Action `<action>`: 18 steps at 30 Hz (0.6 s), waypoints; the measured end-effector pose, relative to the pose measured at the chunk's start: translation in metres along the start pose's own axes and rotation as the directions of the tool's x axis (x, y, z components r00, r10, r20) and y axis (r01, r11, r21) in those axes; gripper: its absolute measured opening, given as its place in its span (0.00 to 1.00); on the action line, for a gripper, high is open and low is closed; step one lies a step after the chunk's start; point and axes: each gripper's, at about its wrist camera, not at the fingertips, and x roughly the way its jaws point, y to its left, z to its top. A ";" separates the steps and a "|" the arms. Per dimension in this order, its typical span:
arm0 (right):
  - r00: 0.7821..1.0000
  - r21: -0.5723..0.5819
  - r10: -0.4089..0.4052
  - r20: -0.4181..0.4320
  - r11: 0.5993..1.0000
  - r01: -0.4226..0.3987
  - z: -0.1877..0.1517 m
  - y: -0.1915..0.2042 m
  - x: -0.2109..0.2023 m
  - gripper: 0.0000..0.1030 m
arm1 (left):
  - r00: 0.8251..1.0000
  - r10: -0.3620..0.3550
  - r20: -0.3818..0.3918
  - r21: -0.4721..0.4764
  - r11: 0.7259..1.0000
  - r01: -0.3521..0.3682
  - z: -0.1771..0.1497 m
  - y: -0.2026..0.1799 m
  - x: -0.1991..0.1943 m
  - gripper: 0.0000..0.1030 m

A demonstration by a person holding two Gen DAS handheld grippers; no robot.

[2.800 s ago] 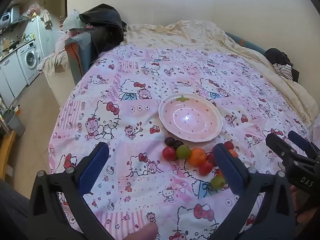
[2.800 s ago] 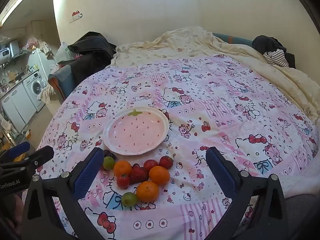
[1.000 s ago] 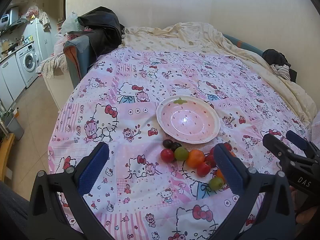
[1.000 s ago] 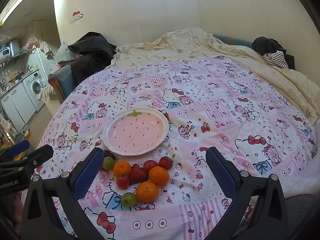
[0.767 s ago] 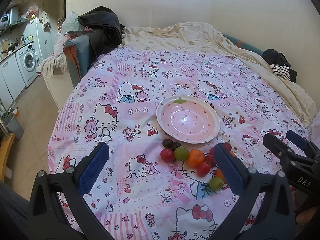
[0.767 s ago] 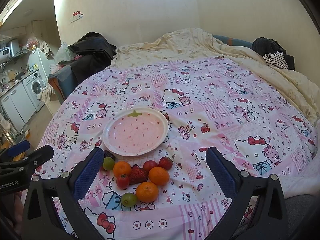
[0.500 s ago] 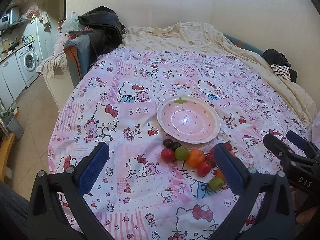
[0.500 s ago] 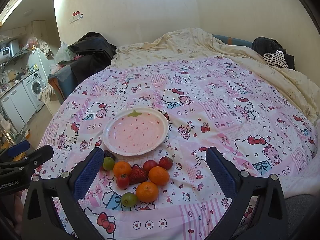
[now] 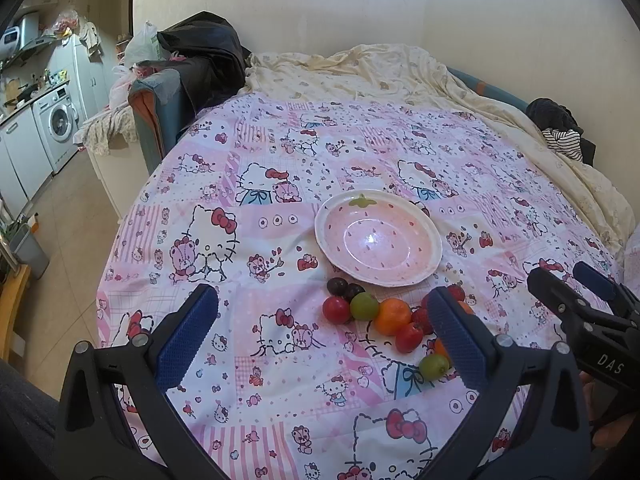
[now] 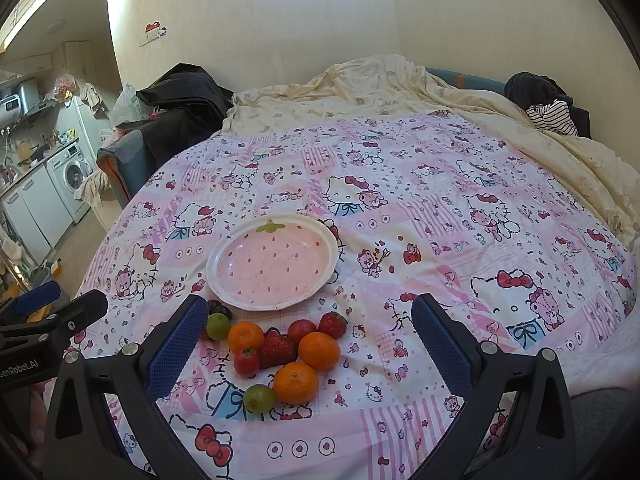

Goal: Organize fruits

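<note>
Basically nothing has changed since a second ago, both grippers are just hanging over the bed. Left gripper (image 9: 322, 328) has its jaws spread wide with nothing in them, same for the right gripper (image 10: 310, 342). The fruits (image 10: 280, 350) still sit in a loose bunch on the pink cartoon-cat sheet (image 10: 440, 208), right by the near rim of the empty strawberry plate (image 10: 328, 268). None are on it yet.

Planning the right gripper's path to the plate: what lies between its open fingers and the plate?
The fruit pile lies between the right gripper and the plate: oranges, strawberries, tomatoes and grapes on the bedspread, shown in the right wrist view.
</note>
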 end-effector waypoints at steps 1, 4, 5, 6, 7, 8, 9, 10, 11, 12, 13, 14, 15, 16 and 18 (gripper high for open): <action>1.000 -0.001 0.000 -0.001 1.000 0.000 0.000 0.001 0.000 1.00 | 1.000 0.001 -0.001 -0.001 1.000 -0.001 0.000 0.000 0.000 1.00; 1.000 0.000 0.000 0.000 1.000 0.000 0.000 0.001 0.000 1.00 | 1.000 0.001 -0.002 -0.001 1.000 -0.001 0.000 0.001 0.000 1.00; 1.000 0.001 0.000 0.000 1.000 0.000 0.000 0.001 0.000 1.00 | 1.000 0.002 -0.004 -0.002 1.000 -0.002 -0.001 0.001 0.001 1.00; 1.000 0.001 0.000 -0.001 1.000 0.000 -0.001 0.001 0.001 1.00 | 1.000 0.003 -0.006 -0.003 1.000 -0.003 -0.001 0.001 0.002 1.00; 1.000 0.000 0.000 -0.001 1.000 0.000 -0.001 0.001 0.001 1.00 | 1.000 0.004 -0.008 -0.004 1.000 -0.004 -0.001 0.001 0.002 1.00; 1.000 0.000 0.000 -0.001 1.000 0.000 0.000 0.001 0.000 1.00 | 1.000 0.007 -0.012 -0.006 1.000 -0.007 -0.001 0.002 0.003 1.00; 1.000 0.002 0.002 -0.001 1.000 -0.002 0.000 0.000 0.000 1.00 | 1.000 0.015 -0.017 -0.008 1.000 -0.015 0.000 0.002 0.004 1.00; 1.000 0.010 0.008 -0.004 1.000 -0.008 0.000 -0.001 0.001 1.00 | 0.999 0.023 -0.024 -0.010 1.000 -0.023 0.001 0.003 0.005 1.00; 1.000 0.019 0.018 -0.007 1.000 -0.018 0.000 -0.003 0.001 1.00 | 0.999 0.032 -0.035 -0.013 0.999 -0.032 0.003 0.005 0.007 1.00; 1.000 0.032 0.026 -0.011 0.999 -0.025 0.002 -0.006 0.003 1.00 | 0.998 0.039 -0.051 -0.019 0.999 -0.040 0.005 0.008 0.010 1.00; 0.999 0.045 0.027 -0.021 0.999 -0.026 0.004 -0.010 0.005 1.00 | 0.996 0.049 -0.074 -0.031 0.998 -0.052 0.008 0.014 0.013 1.00; 0.999 0.056 0.026 -0.036 0.998 -0.024 0.007 -0.014 0.008 1.00 | 0.994 0.058 -0.095 -0.041 0.997 -0.062 0.010 0.019 0.017 1.00; 0.998 0.069 0.029 -0.049 0.997 -0.026 0.010 -0.019 0.011 1.00 | 0.991 0.067 -0.119 -0.051 0.996 -0.074 0.013 0.024 0.021 1.00; 0.997 0.088 0.038 -0.072 0.996 -0.031 0.013 -0.025 0.015 1.00 | 0.987 0.074 -0.145 -0.063 0.994 -0.084 0.016 0.031 0.026 1.00; 0.990 0.125 0.058 -0.132 0.991 -0.041 0.017 -0.037 0.027 1.00 | 0.976 0.088 -0.199 -0.079 0.991 -0.106 0.019 0.042 0.036 1.00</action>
